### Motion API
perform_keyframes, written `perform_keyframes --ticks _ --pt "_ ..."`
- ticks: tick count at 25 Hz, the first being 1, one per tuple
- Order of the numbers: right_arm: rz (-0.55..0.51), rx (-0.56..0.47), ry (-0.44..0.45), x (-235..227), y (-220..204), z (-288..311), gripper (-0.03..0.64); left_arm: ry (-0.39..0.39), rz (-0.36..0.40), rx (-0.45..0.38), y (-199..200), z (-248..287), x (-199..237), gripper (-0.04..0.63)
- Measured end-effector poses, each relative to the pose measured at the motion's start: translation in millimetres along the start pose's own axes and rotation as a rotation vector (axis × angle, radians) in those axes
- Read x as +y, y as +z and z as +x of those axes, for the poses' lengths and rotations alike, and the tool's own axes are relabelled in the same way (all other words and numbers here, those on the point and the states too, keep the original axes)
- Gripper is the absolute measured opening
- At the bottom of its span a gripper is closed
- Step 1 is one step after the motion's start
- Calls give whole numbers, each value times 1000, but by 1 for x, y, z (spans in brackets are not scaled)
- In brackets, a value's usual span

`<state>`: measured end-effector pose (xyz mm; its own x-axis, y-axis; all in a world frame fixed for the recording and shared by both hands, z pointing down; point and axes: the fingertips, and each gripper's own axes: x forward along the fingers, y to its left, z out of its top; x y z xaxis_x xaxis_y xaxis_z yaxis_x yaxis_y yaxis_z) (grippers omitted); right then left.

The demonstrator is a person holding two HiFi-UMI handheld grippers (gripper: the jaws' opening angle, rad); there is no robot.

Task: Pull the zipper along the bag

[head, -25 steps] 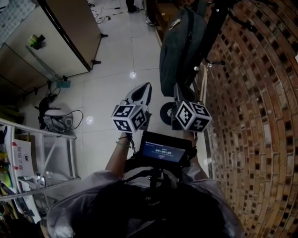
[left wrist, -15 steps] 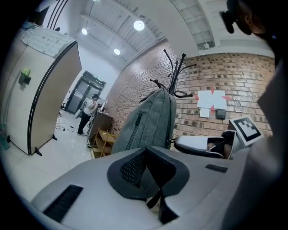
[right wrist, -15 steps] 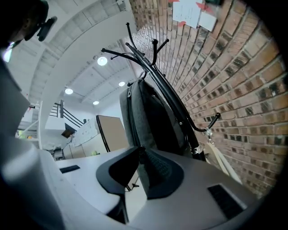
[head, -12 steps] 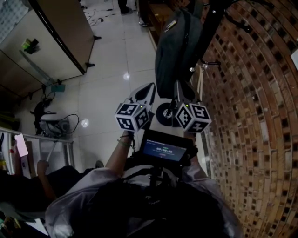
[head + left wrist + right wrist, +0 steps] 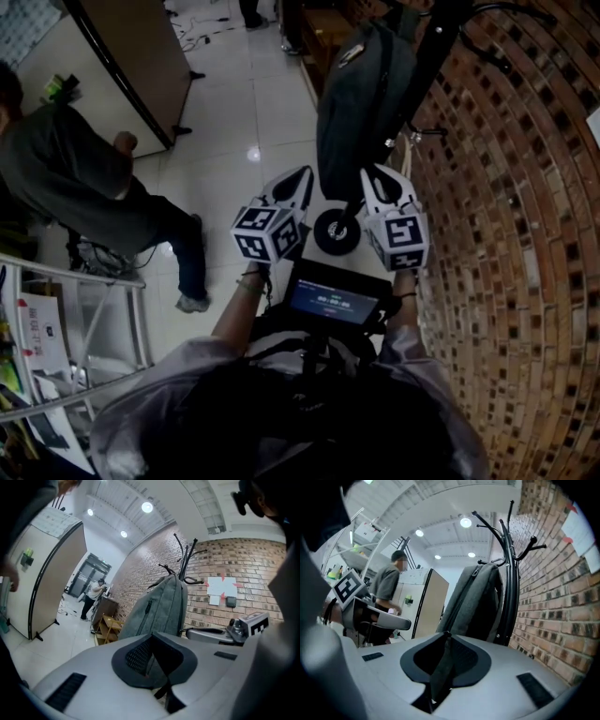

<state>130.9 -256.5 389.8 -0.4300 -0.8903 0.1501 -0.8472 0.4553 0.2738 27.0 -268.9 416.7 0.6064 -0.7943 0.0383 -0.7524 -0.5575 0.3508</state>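
Observation:
A grey backpack [image 5: 361,103] hangs upright from a black coat stand [image 5: 436,37] against the brick wall. It also fills the middle of the left gripper view [image 5: 159,609] and the right gripper view [image 5: 476,604]. A dark zip line [image 5: 146,613] runs down its front. My left gripper [image 5: 298,175] points at the bag's lower left, a short way off. My right gripper [image 5: 373,175] is just below the bag's bottom edge, not touching it. Both have their pads together and nothing between them [image 5: 152,641] [image 5: 446,639].
A person in a grey shirt [image 5: 84,178] stands on the tiled floor at the left, by a brown partition board [image 5: 141,47]. A small black wheel [image 5: 336,232] sits under the bag. The brick wall [image 5: 506,234] is at the right; a metal rack [image 5: 84,319] at lower left.
A person has walked into view at the left. My right gripper has shifted slightly right and turned, so its white fingers now show. The bag and left gripper have hardly moved.

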Motion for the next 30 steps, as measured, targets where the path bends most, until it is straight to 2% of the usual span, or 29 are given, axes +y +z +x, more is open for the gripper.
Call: perform_keyframes --ticks 5,8,12,16,21,30 --pt "-120 4 42 8 5 2 34 -3 -15 1 -3 -3 0 8" --pt "-177 57 69 12 2 2 32 -7 -14 1 -3 -3 -1 8" --pt "-252 130 10 8 0 2 25 -4 -14 0 -3 -5 0 8" --pt "-362 141 -20 8 0 9 25 -1 -20 -1 -3 -7 2 8" --pt "-330 118 -9 8 8 10 9 3 -23 -8 -1 -9 5 8" --pt "-429 114 23 7 10 11 8 8 -46 -18 1 -11 12 8"
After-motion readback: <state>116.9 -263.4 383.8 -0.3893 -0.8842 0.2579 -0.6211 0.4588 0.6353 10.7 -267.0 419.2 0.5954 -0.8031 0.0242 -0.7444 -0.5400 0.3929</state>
